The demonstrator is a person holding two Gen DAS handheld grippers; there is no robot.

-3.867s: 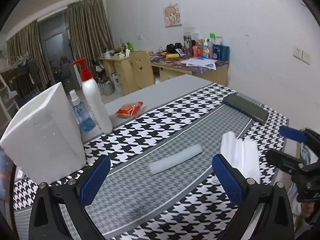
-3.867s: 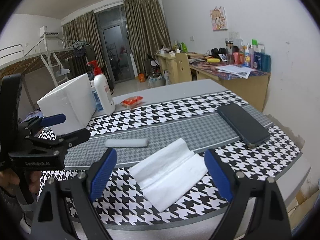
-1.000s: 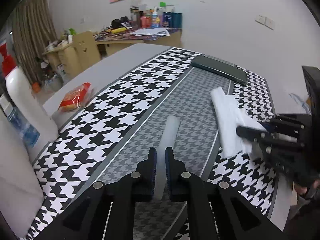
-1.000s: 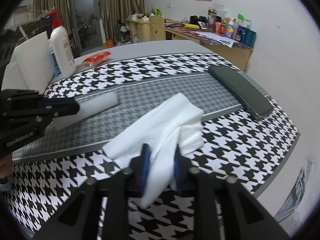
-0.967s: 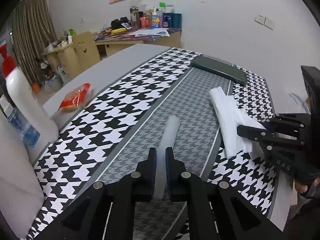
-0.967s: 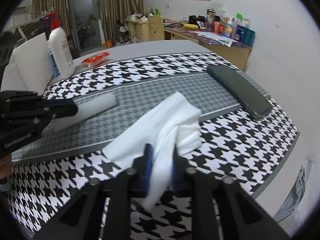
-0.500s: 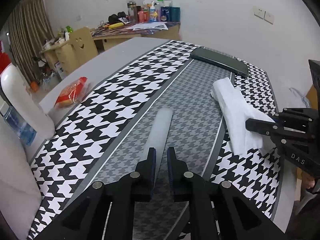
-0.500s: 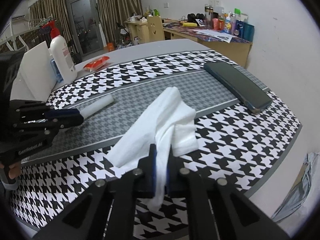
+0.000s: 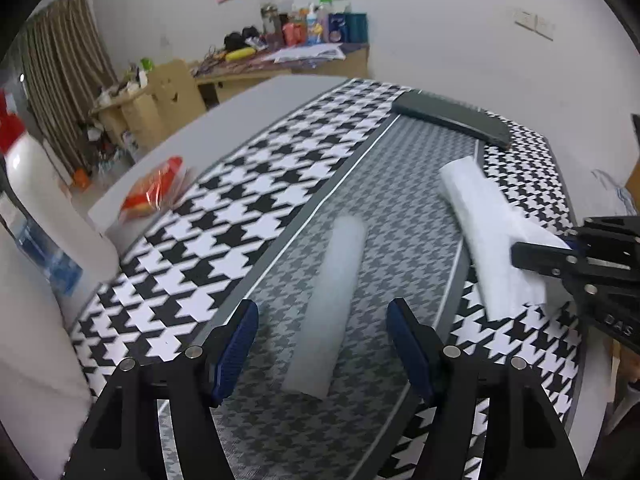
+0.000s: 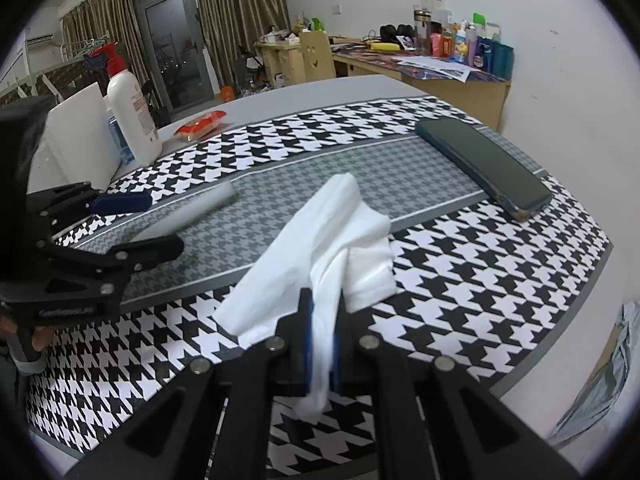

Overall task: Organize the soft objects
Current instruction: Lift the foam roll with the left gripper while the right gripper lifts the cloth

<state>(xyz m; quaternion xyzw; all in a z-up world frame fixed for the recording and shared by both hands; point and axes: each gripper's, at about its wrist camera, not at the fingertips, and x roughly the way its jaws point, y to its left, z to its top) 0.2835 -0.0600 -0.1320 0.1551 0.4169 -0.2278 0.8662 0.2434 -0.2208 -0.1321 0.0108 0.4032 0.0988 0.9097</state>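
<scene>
A pale foam roll (image 9: 332, 300) lies on the grey strip of the houndstooth cloth (image 9: 224, 220). My left gripper (image 9: 322, 344) straddles its near end; the jaws are opening and the blue pads stand clear of the roll on both sides. The roll (image 10: 188, 216) also shows in the right wrist view, with the left gripper (image 10: 140, 224) over it. A white folded cloth (image 10: 320, 240) lies partly lifted, and my right gripper (image 10: 322, 340) is shut on its near edge. From the left wrist view the white cloth (image 9: 488, 232) runs to the right gripper (image 9: 532, 252).
A dark phone (image 10: 484, 168) lies at the far right of the cloth. A white pump bottle (image 10: 130, 116), a white foam box (image 10: 80, 136) and a red snack packet (image 10: 200, 126) stand at the left. The table edge (image 10: 560, 328) is near on the right.
My left gripper has let go of the foam roll and spread its jaws; the roll lies on the cloth. The right gripper has closed tight on the white cloth and lifted it slightly.
</scene>
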